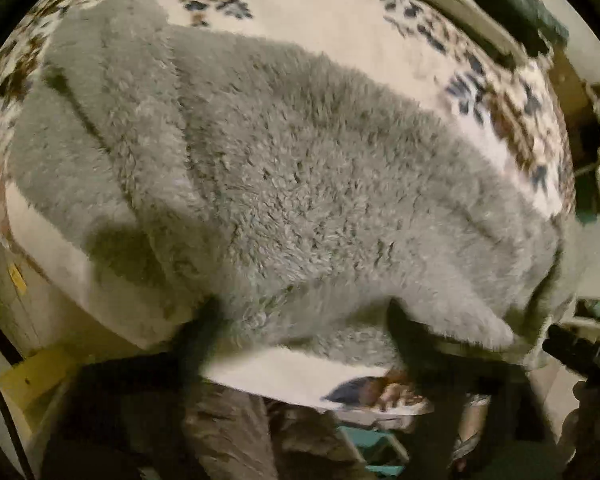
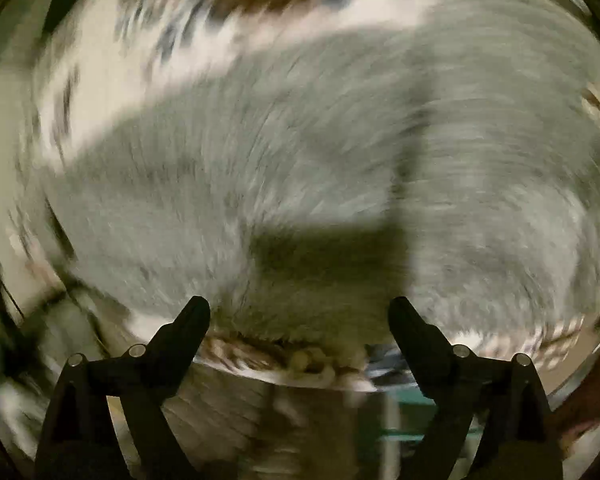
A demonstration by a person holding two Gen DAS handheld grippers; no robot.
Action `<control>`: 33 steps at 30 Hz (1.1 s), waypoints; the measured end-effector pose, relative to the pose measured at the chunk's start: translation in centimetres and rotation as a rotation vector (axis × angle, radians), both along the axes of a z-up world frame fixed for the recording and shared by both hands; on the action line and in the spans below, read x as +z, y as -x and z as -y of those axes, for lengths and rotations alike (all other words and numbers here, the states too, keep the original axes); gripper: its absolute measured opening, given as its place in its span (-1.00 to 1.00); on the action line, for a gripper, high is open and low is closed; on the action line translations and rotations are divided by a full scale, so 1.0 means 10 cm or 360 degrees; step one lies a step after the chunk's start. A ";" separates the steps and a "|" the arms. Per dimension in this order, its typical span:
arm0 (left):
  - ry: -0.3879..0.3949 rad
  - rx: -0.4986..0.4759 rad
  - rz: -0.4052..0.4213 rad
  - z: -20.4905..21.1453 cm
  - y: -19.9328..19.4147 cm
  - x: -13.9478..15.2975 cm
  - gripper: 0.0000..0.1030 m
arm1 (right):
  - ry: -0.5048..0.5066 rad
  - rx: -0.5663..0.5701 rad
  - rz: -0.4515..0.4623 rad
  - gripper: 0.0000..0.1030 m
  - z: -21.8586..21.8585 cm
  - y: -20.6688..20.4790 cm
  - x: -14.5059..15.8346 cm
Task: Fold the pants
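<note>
Fleecy grey pants look soft, bulky, floppy; best pinched at the near hem. Both grippers, left gripper and right gripper, gape wide, holding nothing.

Blurred view, fluffy grey fleece pants spread over a white cloth with brown and dark blue pattern, black right gripper fingers gaped wide, nothing between them
</note>
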State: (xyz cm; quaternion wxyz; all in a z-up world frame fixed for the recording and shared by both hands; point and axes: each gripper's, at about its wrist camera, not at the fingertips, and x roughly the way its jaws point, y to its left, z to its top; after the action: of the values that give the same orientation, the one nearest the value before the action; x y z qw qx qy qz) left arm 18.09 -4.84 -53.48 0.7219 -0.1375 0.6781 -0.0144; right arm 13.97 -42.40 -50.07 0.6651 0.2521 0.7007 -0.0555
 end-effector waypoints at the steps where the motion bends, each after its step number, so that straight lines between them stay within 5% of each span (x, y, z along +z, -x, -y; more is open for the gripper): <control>1: -0.0005 0.0033 0.0014 -0.02 -0.01 0.03 0.85 | 0.0045 -0.0146 0.0023 0.80 0.19 -0.01 0.08; 5: -0.0128 0.0072 0.0094 0.04 -0.01 0.05 0.85 | 0.0261 -0.0420 0.0097 0.80 0.70 -0.36 0.09; 8: -0.0162 0.0061 0.0113 0.19 -0.08 -0.01 0.85 | 0.0308 -0.0351 0.0055 0.75 0.82 -0.72 -0.15; 10: -0.0197 0.0031 0.0139 0.29 -0.11 -0.02 0.85 | 0.0512 -0.0238 -0.0002 -0.11 0.78 -0.81 -0.24; 11: -0.0204 0.0017 0.0149 0.36 -0.10 -0.01 0.85 | 0.0559 -0.0273 -0.0009 -0.80 0.82 -0.76 -0.19; 16: -0.0184 -0.0027 0.0207 0.49 -0.09 0.05 0.85 | 0.0567 -0.0813 0.0086 -0.80 1.31 0.26 0.33; 22: -0.0127 0.0010 0.0138 0.50 -0.02 -0.06 0.85 | -0.0044 -0.1227 -0.0112 -0.44 1.55 1.34 -0.30; 24: -0.0141 -0.0007 0.0139 0.49 0.00 -0.04 0.85 | -0.0049 -0.1313 -0.0035 0.29 1.53 1.46 -0.21; 25: -0.0143 -0.0015 0.0144 0.47 0.03 -0.02 0.85 | -0.0058 -0.1350 0.0043 0.40 1.49 1.50 -0.12; 29: -0.0141 0.0002 0.0160 0.26 0.07 0.05 0.85 | -0.0005 -0.1341 0.0143 0.41 1.22 1.43 0.20; 33: -0.0151 0.0111 0.0156 -0.19 0.00 0.17 0.85 | 0.0044 -0.1032 0.0087 0.41 0.64 1.03 0.19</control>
State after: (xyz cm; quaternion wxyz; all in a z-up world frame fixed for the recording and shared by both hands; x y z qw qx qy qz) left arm 18.10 -2.99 -51.77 0.7600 -0.1259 0.6366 0.0363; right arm 3.67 -48.78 -48.14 0.6348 0.4544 0.5649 -0.2672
